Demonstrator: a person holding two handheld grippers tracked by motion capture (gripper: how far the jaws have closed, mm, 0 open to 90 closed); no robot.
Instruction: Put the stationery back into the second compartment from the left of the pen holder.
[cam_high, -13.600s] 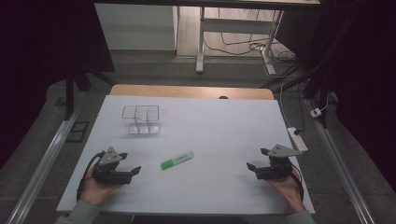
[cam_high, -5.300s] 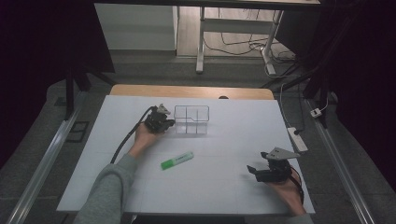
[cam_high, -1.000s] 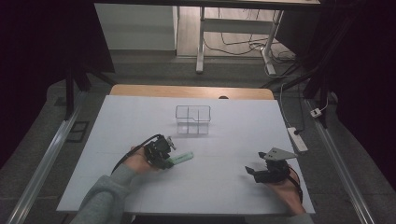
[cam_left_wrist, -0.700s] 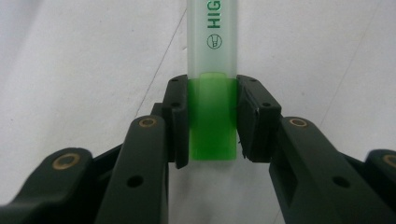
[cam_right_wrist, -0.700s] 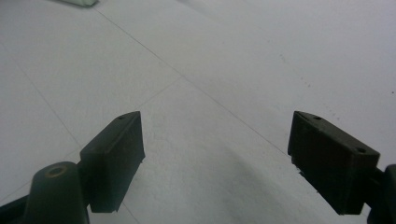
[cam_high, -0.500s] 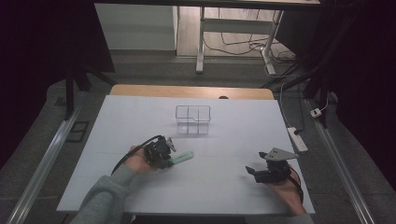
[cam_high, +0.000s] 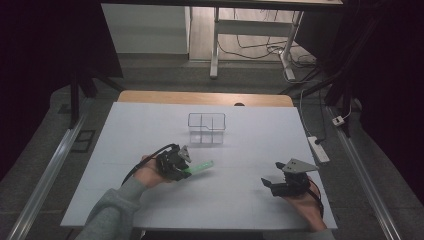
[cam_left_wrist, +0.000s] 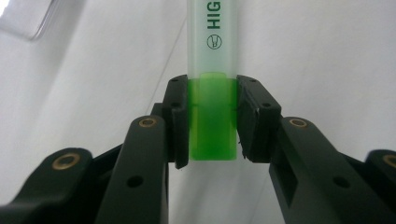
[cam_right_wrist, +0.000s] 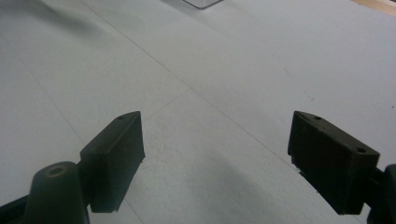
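Open tabletop, one box in the way

I see bare white table (cam_high: 235, 200) between my two grippers and all round them; the clear plastic box (cam_high: 207, 128) just beyond my left gripper (cam_high: 181, 167) is the single obstacle to passing forward.

We note table (cam_high: 150, 120) filling frame centre. We find clear organiser (cam_high: 206, 128) on it, upper centre. Highlighter (cam_high: 200, 166) lies on table below organiser, left of centre, one end between jaws of left gripper (cam_high: 182, 167). Right gripper (cam_high: 272, 184) sits lower right, well apart from highlighter. Power strip (cam_high: 318, 149) lies right of table edge.
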